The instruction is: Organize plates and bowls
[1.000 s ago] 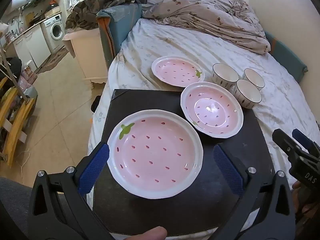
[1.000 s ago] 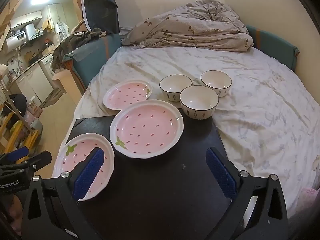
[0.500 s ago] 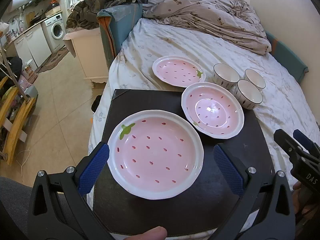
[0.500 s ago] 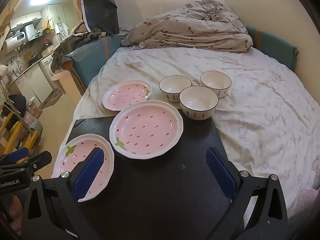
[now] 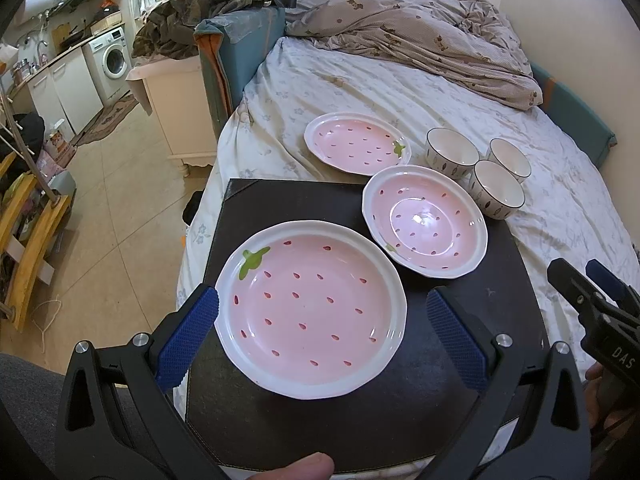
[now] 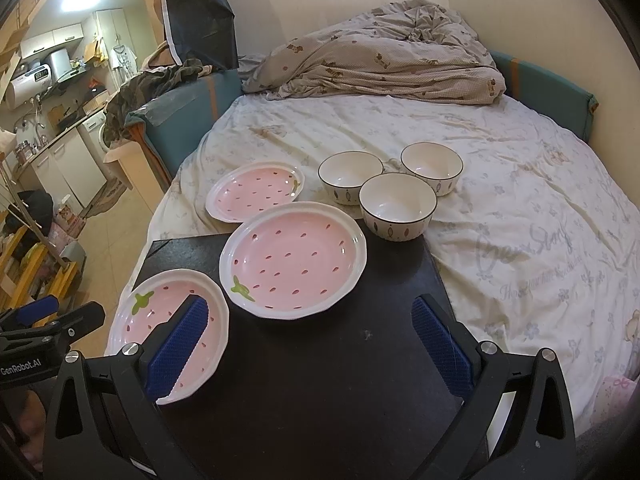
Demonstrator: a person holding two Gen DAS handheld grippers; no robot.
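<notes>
In the left view, the left claw is wide, with 1 pink plate between its fingers on the black board. In the right view, the right claw is wide over the board, holding nothing. A 2nd plate sits ahead, a 3rd plate and 3 bowls sit on the bed.

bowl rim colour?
Dark, near-black line on white bowls; clearest in the right wrist view.

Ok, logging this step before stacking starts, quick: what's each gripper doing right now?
Left gripper: open, fingers either side of the near pink strawberry-pattern ceramic plate, gripping nothing.
Right gripper: open, empty, over the black board.
</notes>
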